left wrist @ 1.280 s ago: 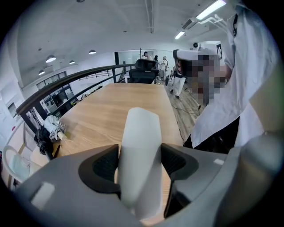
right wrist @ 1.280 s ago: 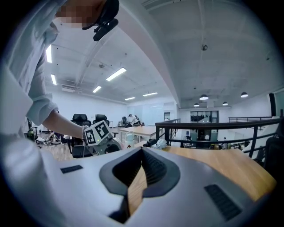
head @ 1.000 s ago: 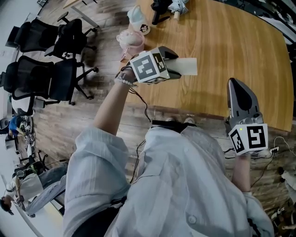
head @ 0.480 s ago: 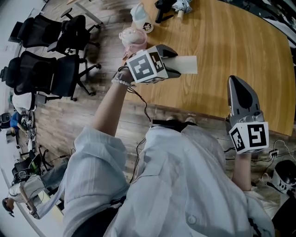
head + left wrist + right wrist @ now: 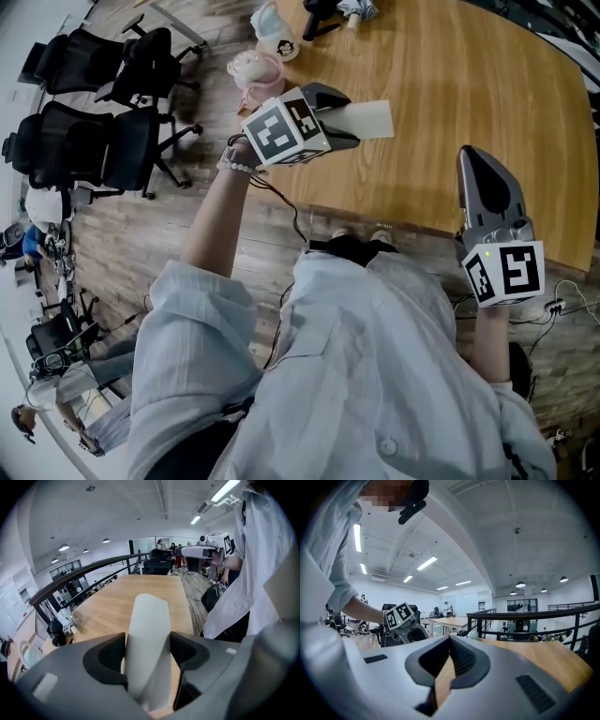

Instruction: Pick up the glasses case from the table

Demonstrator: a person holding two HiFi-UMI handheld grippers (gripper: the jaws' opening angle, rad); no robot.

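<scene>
The glasses case (image 5: 367,120) is a white, flat oblong. My left gripper (image 5: 343,118) is shut on it and holds it above the left part of the wooden table (image 5: 469,84). In the left gripper view the case (image 5: 148,634) stands between the two dark pads (image 5: 108,657), sticking out past them over the tabletop. My right gripper (image 5: 480,167) hangs at the table's near edge on the right, jaws pressed together with nothing in them. In the right gripper view (image 5: 449,660) only a thin slit shows between the pads.
A pink cup (image 5: 259,73) and a white cup (image 5: 270,36) stand by the table's far left corner, with dark items (image 5: 323,13) beyond. Black office chairs (image 5: 94,141) stand on the wood floor to the left. A cable (image 5: 553,309) lies by my right side.
The left gripper keeps its hold on the case; both have shifted slightly up and left in the head view, along with the cups. The right gripper has stayed put.
</scene>
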